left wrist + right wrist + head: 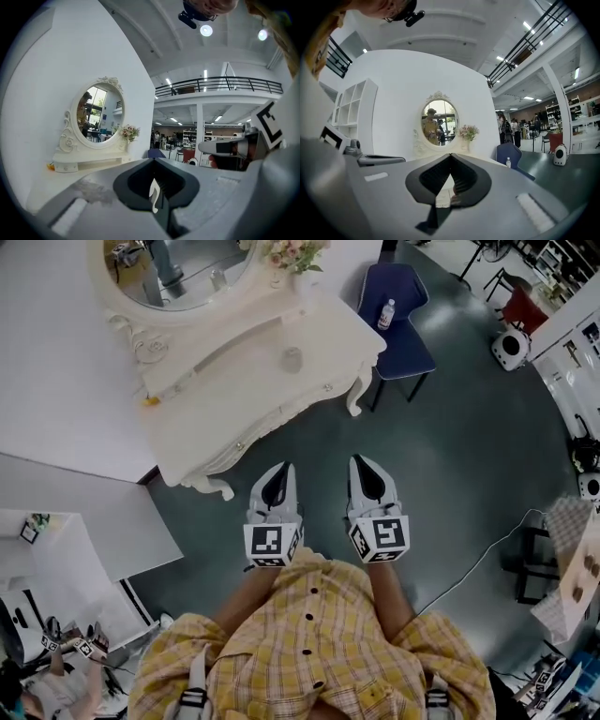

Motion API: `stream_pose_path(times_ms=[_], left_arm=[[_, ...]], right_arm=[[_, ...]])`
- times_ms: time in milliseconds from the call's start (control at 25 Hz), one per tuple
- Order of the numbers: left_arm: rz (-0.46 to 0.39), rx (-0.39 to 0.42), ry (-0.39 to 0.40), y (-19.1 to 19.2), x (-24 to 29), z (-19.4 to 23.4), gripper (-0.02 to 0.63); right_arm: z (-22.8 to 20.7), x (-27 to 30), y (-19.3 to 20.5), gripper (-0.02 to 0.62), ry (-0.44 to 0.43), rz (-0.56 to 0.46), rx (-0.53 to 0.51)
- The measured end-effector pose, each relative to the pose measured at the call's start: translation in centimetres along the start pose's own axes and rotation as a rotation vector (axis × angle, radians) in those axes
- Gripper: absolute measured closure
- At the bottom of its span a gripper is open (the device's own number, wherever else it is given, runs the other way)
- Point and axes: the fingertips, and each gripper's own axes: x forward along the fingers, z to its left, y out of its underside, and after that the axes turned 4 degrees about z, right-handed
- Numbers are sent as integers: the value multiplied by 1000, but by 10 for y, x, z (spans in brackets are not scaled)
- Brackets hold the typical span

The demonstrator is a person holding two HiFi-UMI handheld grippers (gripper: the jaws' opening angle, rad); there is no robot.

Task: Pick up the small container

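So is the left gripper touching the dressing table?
Apart. The head view shows bare floor between the left gripper and the dressing table's front edge.

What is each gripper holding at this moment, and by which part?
Nothing is held. The left gripper and the right gripper both have their jaws together and empty, short of the white dressing table.

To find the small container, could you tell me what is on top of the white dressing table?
On the dressing table: a small clear container mid-top, an oval mirror, flowers and a small orange thing at the back. Behind the mirror is hidden.
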Motion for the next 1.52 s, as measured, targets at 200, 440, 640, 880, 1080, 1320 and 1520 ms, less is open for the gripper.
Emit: stream_pose_path(times_ms=[200,440,640,880,1080,1320,1520], left_arm=[[-2,0,45,-22,53,39,609],[-1,25,118,-33,104,65,609],[-3,37,148,-47,139,96,609],[40,38,185,-42,168,113,609],[101,34,211,-27,180,113,609],[160,41,196,-4,195,126,609],[209,38,181,13,211,132,609]], right_arm=[[-4,56,-20,594,38,-11,-5],[-12,109,-31,594,86,-28,-26],[-18,147,-42,594,136,-47,-27],[-23,173,-34,594,187,-24,-10],[-27,181,-23,594,204,16,13],[-25,196,-12,594,187,66,16],[-22,210,2,594,159,110,17]])
